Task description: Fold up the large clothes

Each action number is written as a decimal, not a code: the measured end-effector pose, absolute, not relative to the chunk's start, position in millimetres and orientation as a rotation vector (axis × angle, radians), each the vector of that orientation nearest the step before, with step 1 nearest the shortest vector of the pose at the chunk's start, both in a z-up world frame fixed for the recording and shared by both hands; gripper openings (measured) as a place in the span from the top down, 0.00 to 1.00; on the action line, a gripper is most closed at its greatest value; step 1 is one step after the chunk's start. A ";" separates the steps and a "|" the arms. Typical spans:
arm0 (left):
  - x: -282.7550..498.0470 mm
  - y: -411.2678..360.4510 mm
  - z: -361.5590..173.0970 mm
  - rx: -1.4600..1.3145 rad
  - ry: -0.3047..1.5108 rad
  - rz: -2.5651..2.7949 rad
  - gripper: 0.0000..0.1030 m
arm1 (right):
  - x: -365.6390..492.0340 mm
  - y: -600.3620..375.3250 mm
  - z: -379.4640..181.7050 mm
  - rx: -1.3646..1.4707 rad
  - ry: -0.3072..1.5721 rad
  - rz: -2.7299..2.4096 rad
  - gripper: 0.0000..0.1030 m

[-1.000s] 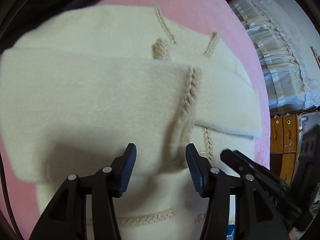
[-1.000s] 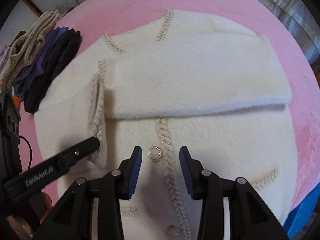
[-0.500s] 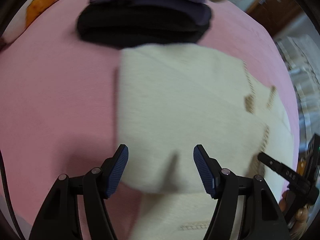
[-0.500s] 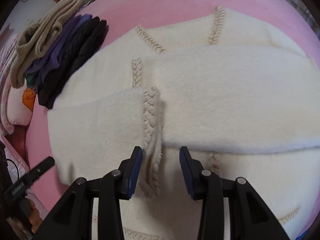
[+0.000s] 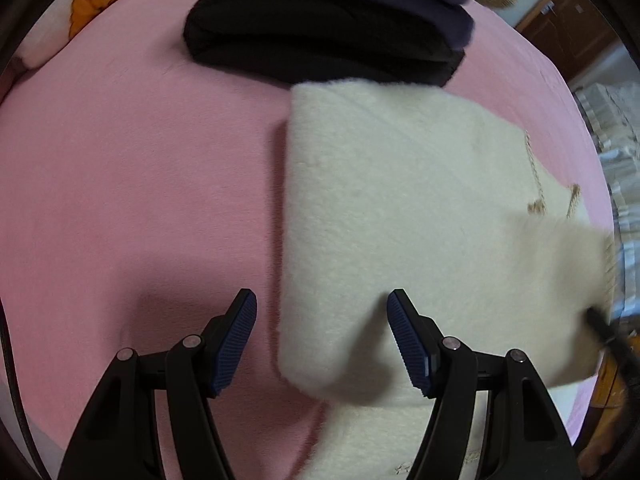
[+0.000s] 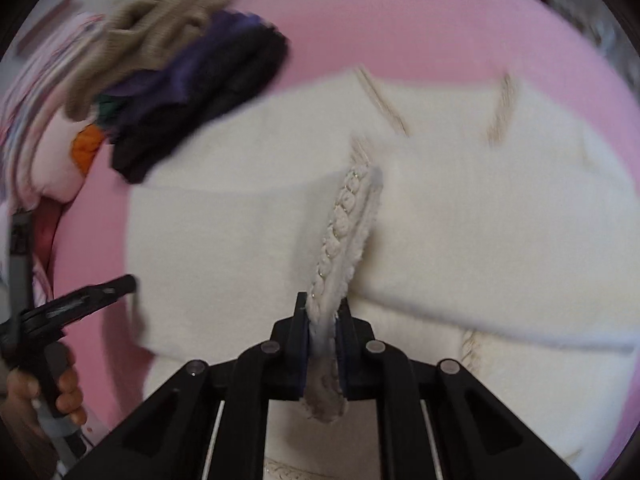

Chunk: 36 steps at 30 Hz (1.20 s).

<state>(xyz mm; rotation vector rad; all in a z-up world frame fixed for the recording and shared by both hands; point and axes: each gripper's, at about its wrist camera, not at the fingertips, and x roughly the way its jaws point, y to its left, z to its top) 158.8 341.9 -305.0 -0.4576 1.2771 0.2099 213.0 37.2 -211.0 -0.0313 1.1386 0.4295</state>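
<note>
Cardigan (image 5: 400, 216): cream fleece, spread on the pink bed (image 5: 140, 180), sleeves folded across the body. At far left, my left hand (image 6: 40, 392) holds the left gripper (image 5: 322, 340) above the folded sleeve's outer edge. Its jaws stand wide with nothing pressed between them; one pad hangs over bare bed, the other over fleece, so the fold edge lies between them, ready for a pinch. Behind the cardigan sits a stack (image 5: 320, 32) of dark folded clothes, touching or just overlapping its far edge; I cannot tell which. At centre, my right gripper (image 6: 324, 332) is closing on the braided cuff (image 6: 340, 240) of that sleeve, and the pads already clamp it. The cuff stands up from the body, lifted clear so the sleeve can be repositioned without dragging the layers under it. To the right, the other sleeve lies flat across the chest. My judgement: sleeve adjustment is in hand; the body fold is not yet done.
</note>
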 end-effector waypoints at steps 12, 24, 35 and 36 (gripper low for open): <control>212.0 267.1 -304.3 -0.336 1.177 0.107 0.31 | 263.8 -51.9 -146.4 -0.029 0.899 0.124 0.90; 250.7 267.9 -314.6 -0.277 1.176 0.163 0.54 | 252.5 -139.4 -223.3 0.204 1.118 -0.006 0.90; 294.5 287.2 -331.5 -0.186 1.216 0.113 1.00 | 269.4 -153.5 -265.3 0.205 1.162 -0.007 0.90; 296.0 285.6 -334.4 -0.148 1.221 0.106 1.00 | 272.5 -153.1 -276.3 0.195 1.182 -0.014 0.90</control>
